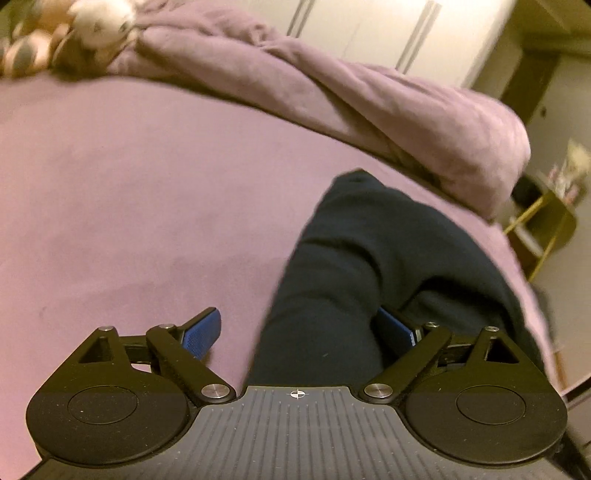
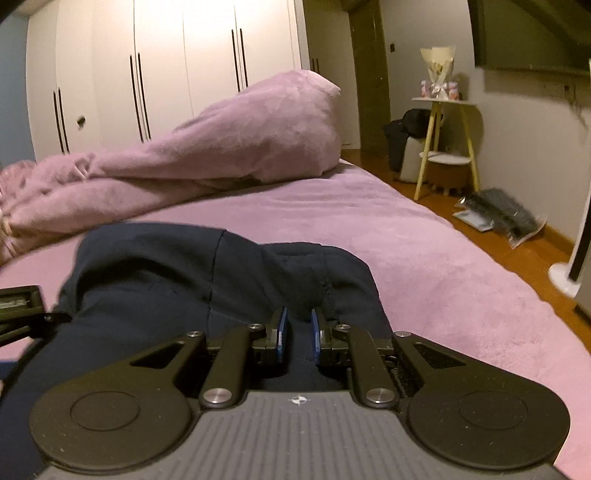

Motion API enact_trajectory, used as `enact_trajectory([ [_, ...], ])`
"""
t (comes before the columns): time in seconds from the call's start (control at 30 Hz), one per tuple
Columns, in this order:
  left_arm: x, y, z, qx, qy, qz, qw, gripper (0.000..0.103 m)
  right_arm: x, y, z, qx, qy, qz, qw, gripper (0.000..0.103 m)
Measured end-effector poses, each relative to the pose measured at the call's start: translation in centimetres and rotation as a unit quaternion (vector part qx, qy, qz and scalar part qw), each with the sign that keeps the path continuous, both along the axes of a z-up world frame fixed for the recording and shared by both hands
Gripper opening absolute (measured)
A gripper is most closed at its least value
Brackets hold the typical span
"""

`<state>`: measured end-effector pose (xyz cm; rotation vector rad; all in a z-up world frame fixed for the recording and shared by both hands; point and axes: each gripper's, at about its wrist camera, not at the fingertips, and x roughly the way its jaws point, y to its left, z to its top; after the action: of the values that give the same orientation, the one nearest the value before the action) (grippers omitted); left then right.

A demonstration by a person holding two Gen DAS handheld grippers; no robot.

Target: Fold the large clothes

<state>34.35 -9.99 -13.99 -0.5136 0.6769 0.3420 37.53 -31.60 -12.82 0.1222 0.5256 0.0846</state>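
Observation:
A dark navy garment (image 1: 362,258) lies bunched on the purple bed (image 1: 129,203). My left gripper (image 1: 299,332) is open, its blue pads (image 1: 201,332) wide apart, and a fold of the garment lies between them. In the right wrist view the garment (image 2: 177,273) spreads before my right gripper (image 2: 297,332), whose blue pads (image 2: 282,336) stand close together with navy cloth between them, gripping it. Part of the left gripper (image 2: 18,306) shows at the left edge.
A crumpled purple duvet (image 2: 221,147) lies across the far side of the bed (image 2: 424,258). Soft toys (image 1: 74,29) sit at the bed head. White wardrobes (image 2: 166,74) stand behind. A small side table (image 2: 443,147) and a bag (image 2: 498,218) stand on the wooden floor at right.

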Motion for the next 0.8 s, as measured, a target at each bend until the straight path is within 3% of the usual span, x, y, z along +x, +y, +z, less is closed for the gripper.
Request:
enact_trajectory([
  [0.07,-1.9,0.2,0.7,-0.004,-0.013,0.003,0.9999,0.094,-1.0,-0.5,1.3,0.025,0.004,-0.006,1.0,0.023],
  [0.1,-3.0,0.1,0.9,-0.003,-0.021,0.001,0.9998,0.094,-1.8,-0.5,1.9,0.033,0.002,-0.015,0.999,0.046],
  [0.17,-5.3,-0.1,0.9,-0.011,-0.04,0.003,0.9991,0.094,-4.1,-0.8,2.6,0.055,-0.018,-0.041,0.997,0.075],
  [0.23,-7.1,-0.7,0.3,-0.012,-0.061,0.017,0.9979,0.094,-6.2,-0.5,2.3,0.046,-0.044,-0.054,0.997,0.075],
  [0.4,-7.2,-1.5,-0.8,0.011,-0.067,0.019,0.9975,0.096,-6.5,-0.5,0.2,0.051,-0.041,-0.079,0.995,0.077],
  [0.57,-6.5,2.1,0.4,-0.065,-0.037,-0.031,0.9967,0.094,-4.6,-3.6,1.4,0.128,0.036,-0.042,0.99,0.083],
  [0.63,-6.2,4.3,0.6,-0.106,-0.021,-0.087,0.9903,0.093,-4.4,-6.3,2.0,0.19,0.07,-0.017,0.979,0.088],
  [0.7,-5.7,6.5,0.5,-0.156,-0.009,-0.146,0.9769,0.09,-4.0,-9.1,1.8,0.245,0.105,0.005,0.964,0.089],
  [0.8,-4.4,8.3,-0.1,-0.214,0.015,-0.2,0.9562,0.09,-2.8,-12.0,0.6,0.28,0.168,0.039,0.944,0.089],
])
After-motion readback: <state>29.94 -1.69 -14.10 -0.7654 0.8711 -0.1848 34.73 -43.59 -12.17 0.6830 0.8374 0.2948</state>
